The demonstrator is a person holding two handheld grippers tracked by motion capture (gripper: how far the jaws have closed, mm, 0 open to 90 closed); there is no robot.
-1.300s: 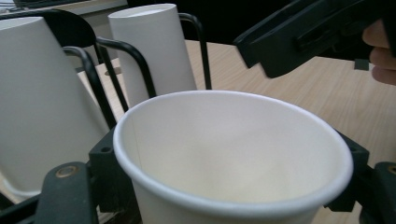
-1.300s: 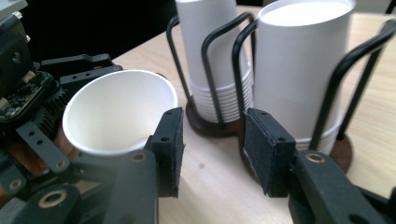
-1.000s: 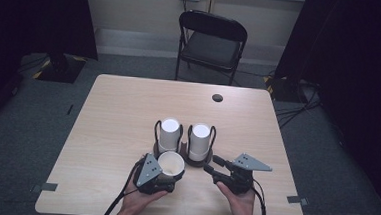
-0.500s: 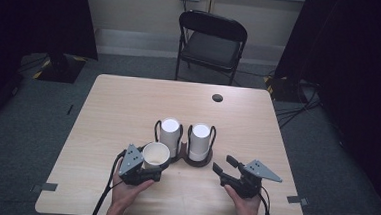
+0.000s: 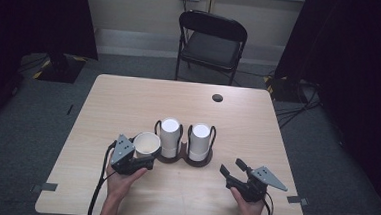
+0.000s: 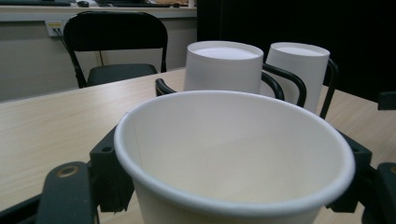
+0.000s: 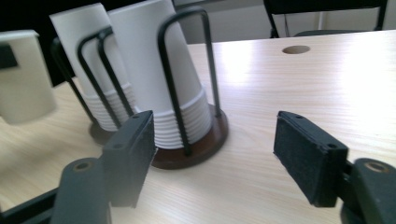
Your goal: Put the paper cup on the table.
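Left gripper (image 5: 143, 157) jaws clamped; right gripper (image 5: 231, 168) jaws just opening, empty.

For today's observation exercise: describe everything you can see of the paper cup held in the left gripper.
The paper cup is white outside and cream inside, with a rolled rim, and looks empty. It stands mouth up, roughly upright, clamped across its wall between the black pads of the left gripper. It sits near the table's front edge, just left of the two stacks of upturned cups in the black wire holder. Whether its base touches the table cannot be told.
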